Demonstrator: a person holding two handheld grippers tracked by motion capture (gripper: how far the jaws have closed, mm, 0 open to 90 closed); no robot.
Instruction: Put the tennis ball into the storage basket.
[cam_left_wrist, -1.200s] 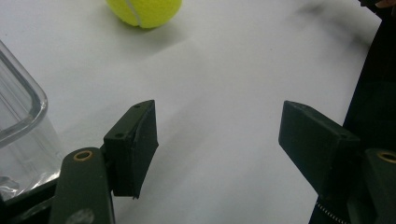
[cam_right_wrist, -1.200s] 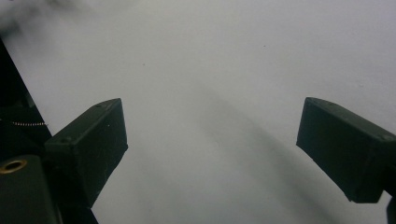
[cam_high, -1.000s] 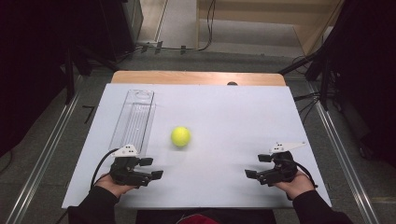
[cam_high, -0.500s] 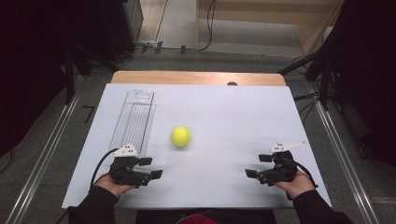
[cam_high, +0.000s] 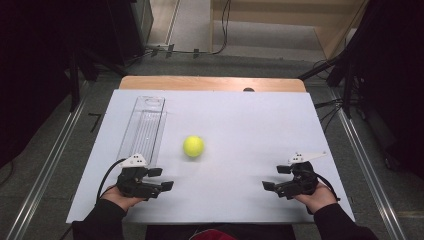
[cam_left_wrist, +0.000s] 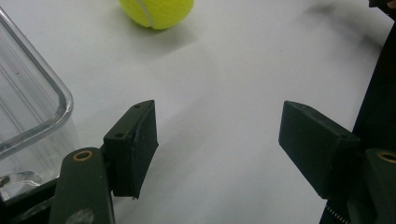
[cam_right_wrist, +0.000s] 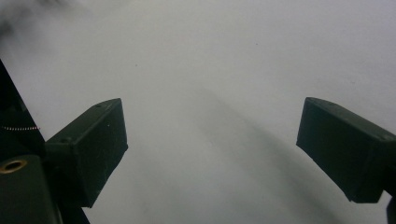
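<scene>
A person sits at the near edge of the counter (cam_high: 250, 125), which is covered by a white sheet, with one hand-held gripper in each hand. The left hand-held gripper (cam_high: 162, 178) rests low near the front left corner, its jaws pointing toward the middle of the counter and standing well apart with nothing between them; in the left gripper view only bare white surface lies in the gap. The right hand-held gripper (cam_high: 276, 178) sits near the front right corner, mirrored toward the centre, and its jaws are likewise spread wide over bare sheet, holding nothing.

A yellow tennis ball (cam_high: 193, 146) lies on the sheet a little left of centre, apart from both grippers and nearer the left one. It shows at the top of the left gripper view (cam_left_wrist: 156, 11), ahead of the jaws. A long clear plastic tray (cam_high: 144, 128) lies on the left side of the counter, running away from the person, its near end just beyond the left gripper; its rounded corner (cam_left_wrist: 32, 100) sits just beside the left jaw. The ball rests to the right of the tray, not touching it.
</scene>
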